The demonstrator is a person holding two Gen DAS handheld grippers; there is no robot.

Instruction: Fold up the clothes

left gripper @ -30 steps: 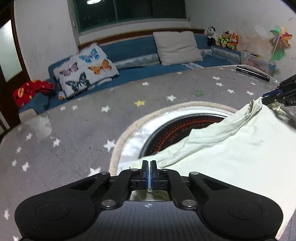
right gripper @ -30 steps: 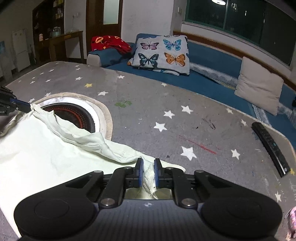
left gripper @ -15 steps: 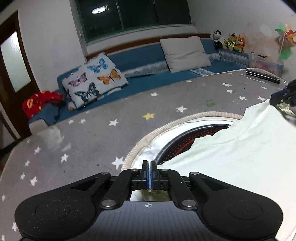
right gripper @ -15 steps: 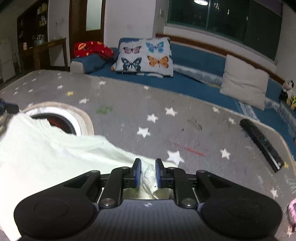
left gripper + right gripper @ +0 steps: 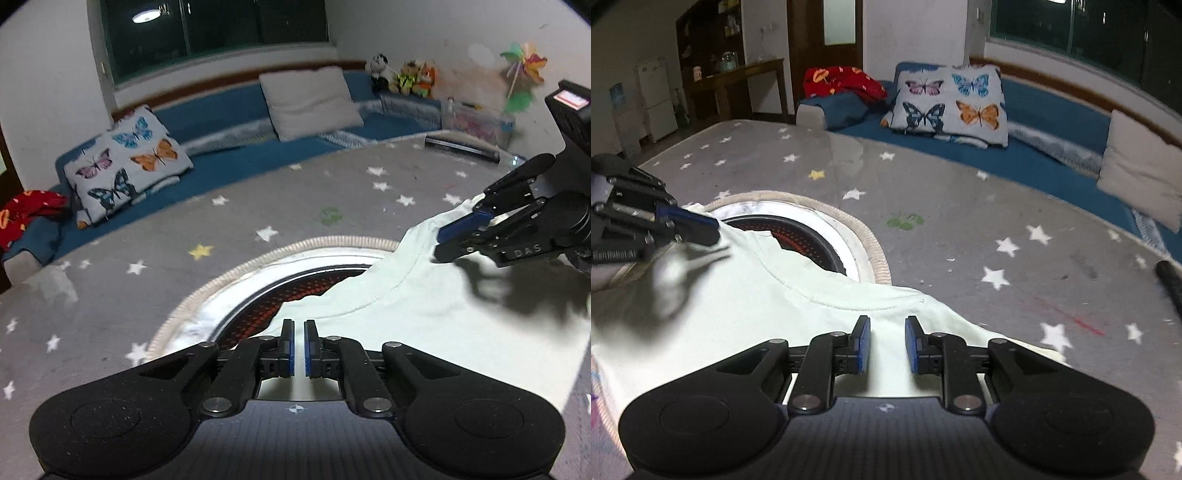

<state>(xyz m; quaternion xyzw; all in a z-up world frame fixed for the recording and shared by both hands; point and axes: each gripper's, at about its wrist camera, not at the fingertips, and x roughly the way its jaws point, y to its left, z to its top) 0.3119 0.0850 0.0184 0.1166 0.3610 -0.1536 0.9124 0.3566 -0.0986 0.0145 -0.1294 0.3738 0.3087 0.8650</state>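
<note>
A pale mint T-shirt (image 5: 443, 306) (image 5: 738, 295) lies spread on the grey star-patterned table (image 5: 221, 240), its collar (image 5: 849, 302) facing the far side and partly over a round opening. My left gripper (image 5: 299, 349) hovers over the shirt's near shoulder edge. Its pads stand a narrow slit apart, with no cloth pinched between them. My right gripper (image 5: 886, 347) is open wider above the other shoulder, and the cloth lies flat beneath it. Each gripper shows in the other's view: the right gripper (image 5: 448, 240) and the left gripper (image 5: 709, 230), both just above the shirt.
A round opening with a glowing red mesh (image 5: 280, 295) (image 5: 798, 236) sits in the table, ringed by a beige rim. A black remote (image 5: 461, 147) (image 5: 1171, 284) lies near the far edge. A blue sofa with a butterfly pillow (image 5: 125, 166) stands behind the table.
Both grippers held bunched shirt fabric a second ago and have let it go. The shirt went from draped and wrinkled to lying flat. Both grippers shifted along the table.
</note>
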